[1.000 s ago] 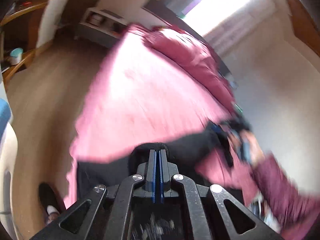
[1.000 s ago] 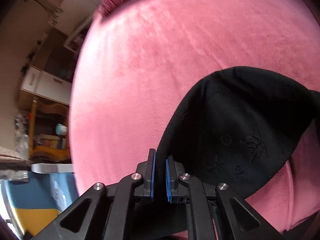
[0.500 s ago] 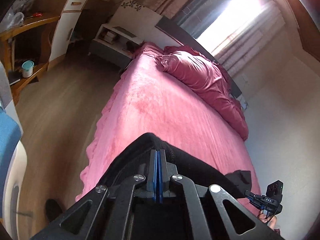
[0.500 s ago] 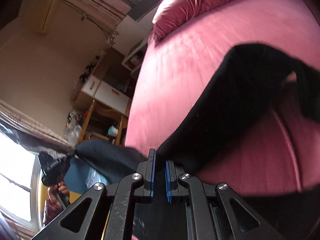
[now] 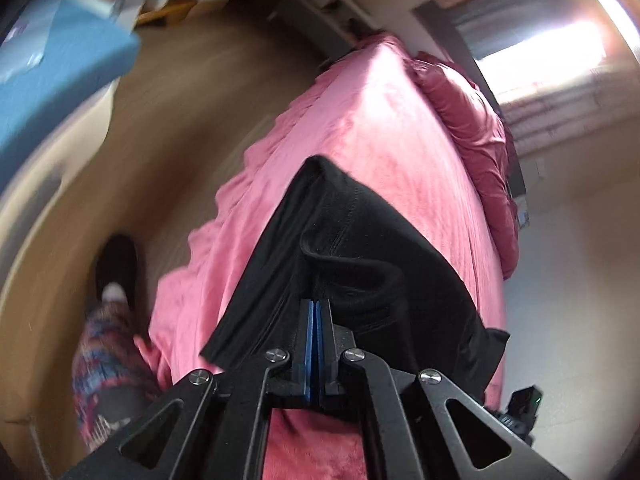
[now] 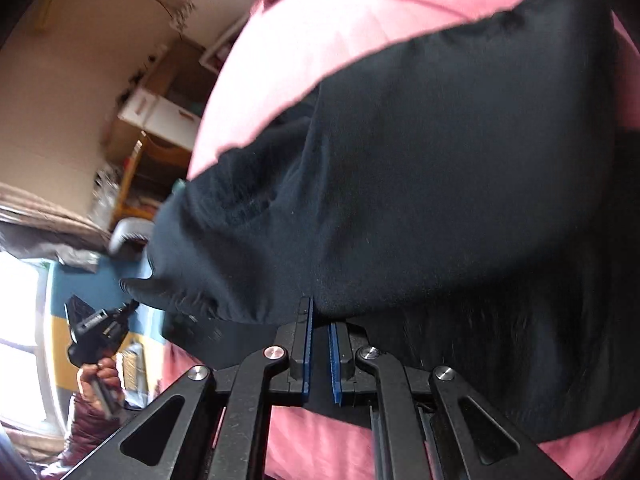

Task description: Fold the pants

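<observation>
Left wrist view, my left gripper clamped on black pants near bed foot edge, right gripper pinching pants too.

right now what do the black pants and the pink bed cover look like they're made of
The black pants look like a soft matte knit, perhaps cotton jersey: they drape in rounded folds with faint surface fuzz and no sheen. The pink bed cover looks like plush velvet or fleece: a short nap with patchy light and dark shading. Neither fibre is certain.
</observation>
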A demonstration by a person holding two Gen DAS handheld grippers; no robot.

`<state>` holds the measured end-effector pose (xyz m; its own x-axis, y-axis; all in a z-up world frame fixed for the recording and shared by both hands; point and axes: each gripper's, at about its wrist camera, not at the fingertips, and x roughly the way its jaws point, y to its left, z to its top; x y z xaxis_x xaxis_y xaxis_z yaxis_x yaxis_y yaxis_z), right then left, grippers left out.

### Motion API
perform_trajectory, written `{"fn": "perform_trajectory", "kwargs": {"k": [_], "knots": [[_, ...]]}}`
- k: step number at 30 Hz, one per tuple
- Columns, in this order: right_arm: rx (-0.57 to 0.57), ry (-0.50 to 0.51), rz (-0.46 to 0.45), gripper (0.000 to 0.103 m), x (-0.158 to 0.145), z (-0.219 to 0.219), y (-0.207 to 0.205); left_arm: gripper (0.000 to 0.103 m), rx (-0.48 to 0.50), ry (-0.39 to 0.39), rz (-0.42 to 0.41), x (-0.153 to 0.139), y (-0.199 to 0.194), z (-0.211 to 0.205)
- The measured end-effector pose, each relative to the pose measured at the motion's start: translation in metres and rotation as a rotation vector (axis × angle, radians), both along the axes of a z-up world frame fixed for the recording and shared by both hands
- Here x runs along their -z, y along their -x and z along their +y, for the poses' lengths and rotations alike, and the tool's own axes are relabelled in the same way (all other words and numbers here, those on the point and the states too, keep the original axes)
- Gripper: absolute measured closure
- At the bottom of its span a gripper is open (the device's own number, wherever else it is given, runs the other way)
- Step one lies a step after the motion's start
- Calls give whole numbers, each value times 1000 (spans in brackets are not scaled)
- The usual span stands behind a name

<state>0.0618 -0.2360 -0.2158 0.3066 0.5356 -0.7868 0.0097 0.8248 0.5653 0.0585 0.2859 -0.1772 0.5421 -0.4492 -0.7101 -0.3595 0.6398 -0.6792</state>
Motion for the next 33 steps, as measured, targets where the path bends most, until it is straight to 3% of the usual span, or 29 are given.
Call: {"fn": "perform_trajectory", "kwargs": {"k": [3,7,10,12,13,15,16,19,23,25,27,28,30,33], "knots": [[-1,8,23,98,13,3,6,82,-53,56,59,11,8,5],[-17,36,41,98,24,15,4,71,-160,190,81,22,26,14],[33,-57,49,95,26,11,5,65,-224,276,58,20,37,17],[52,-86,39,92,24,5,6,59,-230,293,48,16,37,13],[63,-87,33,89,22,3,6,58,-218,297,48,15,33,10],[83,-104,33,58,21,-3,8,56,-204,304,48,11,25,4],[98,-117,29,51,19,-6,8,56,-195,298,54,10,19,0],[137,-132,11,48,11,-22,8,57,-161,247,95,12,4,-10],[235,-119,13,48,6,-57,-2,61,-111,193,125,16,-14,-23],[274,-139,23,50,11,-63,-6,76,-101,171,118,15,-18,-25],[305,-134,27,75,14,-74,-11,82,-89,151,105,9,-20,-25],[316,-126,26,79,15,-75,-15,90,-79,136,96,6,-21,-26],[326,-122,16,95,12,-73,-19,93,-62,111,79,-2,-22,-26],[274,-80,-41,95,-13,-68,-15,94,-31,110,29,-17,-20,-24]]}}
